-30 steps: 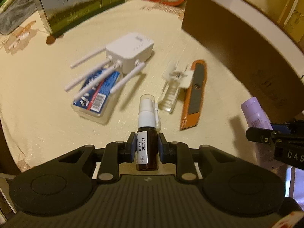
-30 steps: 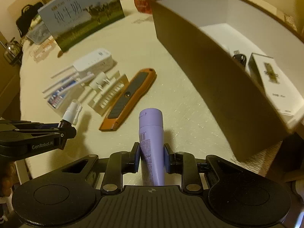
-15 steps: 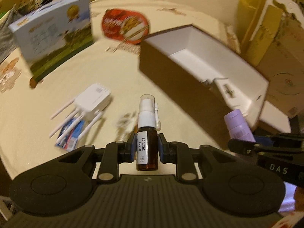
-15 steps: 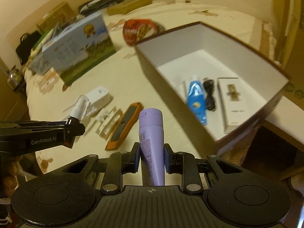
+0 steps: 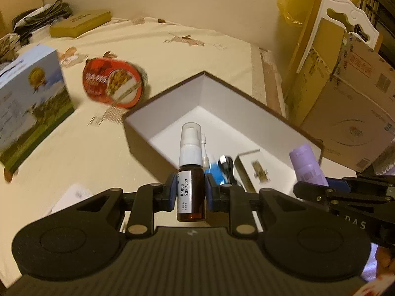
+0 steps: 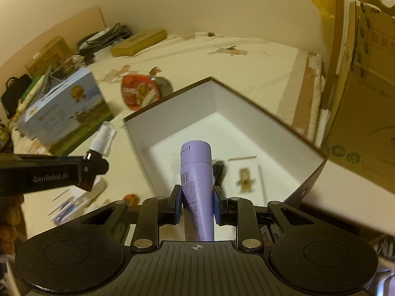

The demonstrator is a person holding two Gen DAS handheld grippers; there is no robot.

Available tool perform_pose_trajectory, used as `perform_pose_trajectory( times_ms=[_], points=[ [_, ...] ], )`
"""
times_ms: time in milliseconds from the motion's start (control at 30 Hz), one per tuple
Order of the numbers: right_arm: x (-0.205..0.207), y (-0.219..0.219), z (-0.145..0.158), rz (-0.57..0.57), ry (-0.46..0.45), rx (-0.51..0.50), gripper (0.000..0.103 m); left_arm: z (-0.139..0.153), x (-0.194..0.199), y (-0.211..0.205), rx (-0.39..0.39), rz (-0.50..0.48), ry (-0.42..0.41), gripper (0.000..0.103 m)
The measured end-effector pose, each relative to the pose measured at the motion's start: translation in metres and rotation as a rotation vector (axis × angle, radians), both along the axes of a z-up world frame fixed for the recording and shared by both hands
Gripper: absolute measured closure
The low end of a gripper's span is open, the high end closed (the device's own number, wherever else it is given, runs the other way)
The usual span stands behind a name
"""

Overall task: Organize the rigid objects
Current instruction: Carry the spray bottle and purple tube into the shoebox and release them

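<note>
A: Above the open box [image 5: 246, 103], left wrist view: what do the left tongs [image 5: 190, 195] hold?

B: The left tongs are clamped on a brown spray bottle [image 5: 191, 172], upright, white pump on top. The bottle is in the air before the box's near wall. Inside the box lie a blue item [image 5: 216, 172], a black cable [image 5: 228, 166] and a small white carton [image 5: 254, 170]. The right tongs [image 5: 318, 185] enter from the right, gripping a purple tube [image 5: 305, 162].

A: And the right wrist view?

B: The right tongs [image 6: 196, 203] are closed on the purple tube [image 6: 197, 172], cap pointing away, over the box [image 6: 246, 113] interior. The left tongs [image 6: 92, 165] with the spray bottle [image 6: 102, 138] are at the left, outside the box wall. On the cream-covered worktop [image 6: 246, 59] sit a blue printed carton [image 6: 61, 111] and a round red tin [image 6: 139, 93], well apart from both held items.
</note>
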State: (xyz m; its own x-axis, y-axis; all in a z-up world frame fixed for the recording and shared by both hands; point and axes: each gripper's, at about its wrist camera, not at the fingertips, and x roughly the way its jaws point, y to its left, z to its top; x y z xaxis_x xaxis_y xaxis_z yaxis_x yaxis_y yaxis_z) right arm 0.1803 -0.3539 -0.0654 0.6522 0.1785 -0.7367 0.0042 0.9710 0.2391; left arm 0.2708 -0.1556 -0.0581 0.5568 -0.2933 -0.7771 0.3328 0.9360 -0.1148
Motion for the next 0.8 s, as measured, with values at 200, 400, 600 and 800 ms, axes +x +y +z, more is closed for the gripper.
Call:
perform_pose_trajectory(
  times_ms=[200, 400, 600, 800],
  points=[
    [0.039, -0.029, -0.017, -0.017, 0.007, -0.049, 0.081, -0.008, 0.048, -0.023, 0.035, -0.021, -0.021, 0.084],
    [0.07, -0.052, -0.038, -0.027, 0.019, -0.097, 0.081, -0.024, 0.091, -0.038, 0.076, -0.035, -0.04, 0.084],
    [0.092, -0.067, -0.064, -0.028, 0.052, -0.138, 0.081, -0.05, 0.118, -0.047, 0.125, -0.035, -0.041, 0.084],
    [0.108, -0.073, -0.083, -0.031, 0.084, -0.169, 0.08, -0.078, 0.137, -0.047, 0.162, -0.022, -0.005, 0.084]
  ],
)
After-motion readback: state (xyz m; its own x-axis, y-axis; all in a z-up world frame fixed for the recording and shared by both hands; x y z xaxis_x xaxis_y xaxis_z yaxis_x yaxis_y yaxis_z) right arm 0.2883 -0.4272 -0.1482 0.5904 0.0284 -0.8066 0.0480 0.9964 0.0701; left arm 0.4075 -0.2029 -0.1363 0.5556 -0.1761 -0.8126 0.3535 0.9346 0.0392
